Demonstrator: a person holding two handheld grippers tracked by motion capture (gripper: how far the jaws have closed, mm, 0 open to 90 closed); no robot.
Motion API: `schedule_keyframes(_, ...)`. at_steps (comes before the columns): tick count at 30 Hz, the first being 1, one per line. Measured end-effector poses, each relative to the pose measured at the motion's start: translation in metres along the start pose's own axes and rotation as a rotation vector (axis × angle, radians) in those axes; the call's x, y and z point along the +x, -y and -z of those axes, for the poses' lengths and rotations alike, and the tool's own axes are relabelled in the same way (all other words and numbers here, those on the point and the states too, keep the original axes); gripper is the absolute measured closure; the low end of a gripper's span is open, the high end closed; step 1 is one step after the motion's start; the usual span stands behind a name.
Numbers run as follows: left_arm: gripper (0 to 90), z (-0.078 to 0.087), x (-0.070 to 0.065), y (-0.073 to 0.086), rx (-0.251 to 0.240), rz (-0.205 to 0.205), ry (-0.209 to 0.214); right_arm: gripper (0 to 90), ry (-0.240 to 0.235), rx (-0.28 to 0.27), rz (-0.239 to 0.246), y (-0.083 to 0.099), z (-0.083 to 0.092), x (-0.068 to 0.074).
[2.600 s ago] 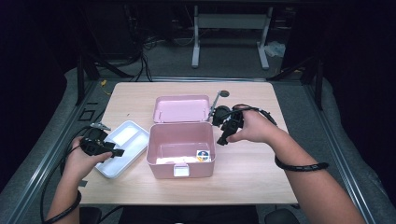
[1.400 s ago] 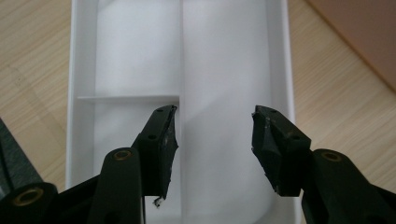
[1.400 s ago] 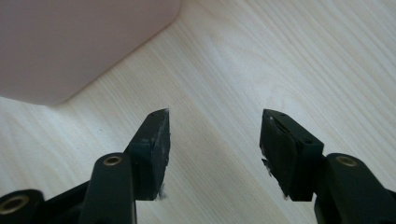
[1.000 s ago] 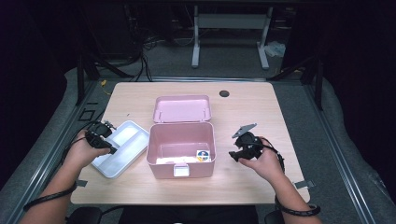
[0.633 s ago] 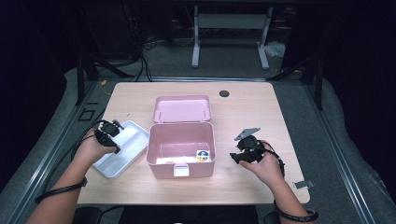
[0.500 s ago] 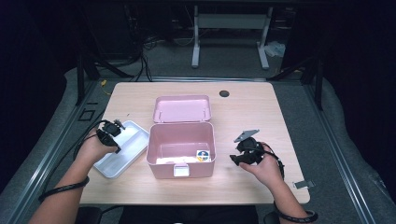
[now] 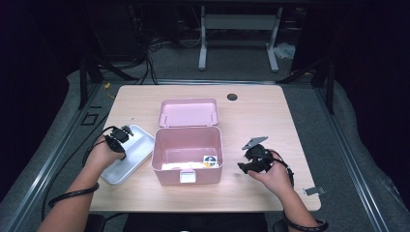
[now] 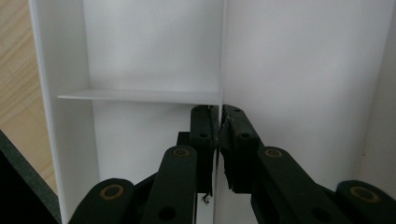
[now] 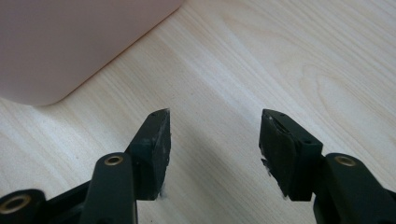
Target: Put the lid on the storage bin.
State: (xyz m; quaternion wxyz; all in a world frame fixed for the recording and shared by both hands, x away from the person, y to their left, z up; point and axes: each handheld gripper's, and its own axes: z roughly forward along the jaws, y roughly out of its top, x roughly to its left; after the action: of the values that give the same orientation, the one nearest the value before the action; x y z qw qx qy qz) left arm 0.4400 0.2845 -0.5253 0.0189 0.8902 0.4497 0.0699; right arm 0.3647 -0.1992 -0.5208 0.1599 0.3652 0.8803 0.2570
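A white divided tray (image 7: 133, 153) lies at the table's left, beside an open pink box (image 7: 169, 173). My left gripper (image 7: 124, 132) reaches into the tray from its far left corner. Its jaws have just been closing. In the left gripper view my left gripper (image 8: 217, 111) stands pressed on the thin upright divider (image 8: 220, 51) of the tray (image 8: 303, 70), with the divider between the pads. My right gripper (image 7: 241, 166) rests low over the bare wood right of the box, open, with nothing between its fingers. In the right gripper view my right gripper (image 9: 215, 123) points past the box's corner (image 9: 70, 46).
The box's lid (image 7: 188, 113) lies folded back behind it. A small round coloured item (image 7: 210, 161) sits inside the box at the front right. A dark round hole (image 7: 232, 96) marks the table's far edge. Cables trail off both sides of the table (image 7: 261, 121).
My left hand has moved right and down onto the tray, and its jaws have closed on the divider. My right hand came from beside the lid to the front right, then stayed.
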Motion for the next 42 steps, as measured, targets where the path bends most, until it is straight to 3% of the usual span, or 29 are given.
schedule_keyframes(10,85.9,0.0,-0.006,-0.004,0.028,-0.005,-0.037,43.5,-0.025,0.027,0.001,0.003,-0.004,0.0)
schedule_keyframes(20,87.7,0.002,0.001,-0.006,0.042,0.0,0.019,43.5,-0.031,0.011,-0.014,0.006,-0.007,0.0)
schedule_keyframes(29,89.2,0.021,0.005,0.001,0.036,-0.029,0.038,43.5,-0.05,0.024,-0.018,0.007,-0.008,0.0)
schedule_keyframes(32,89.2,0.03,0.008,0.004,0.035,-0.028,0.034,43.5,-0.051,-0.004,-0.034,0.007,-0.008,-0.001)
schedule_keyframes(37,89.2,0.04,0.011,0.008,0.022,-0.023,0.089,43.5,-0.053,-0.011,-0.05,0.009,-0.007,-0.004)
schedule_keyframes(42,89.2,0.047,0.011,0.008,0.027,-0.041,0.105,43.5,-0.06,-0.016,-0.06,0.009,-0.008,-0.004)
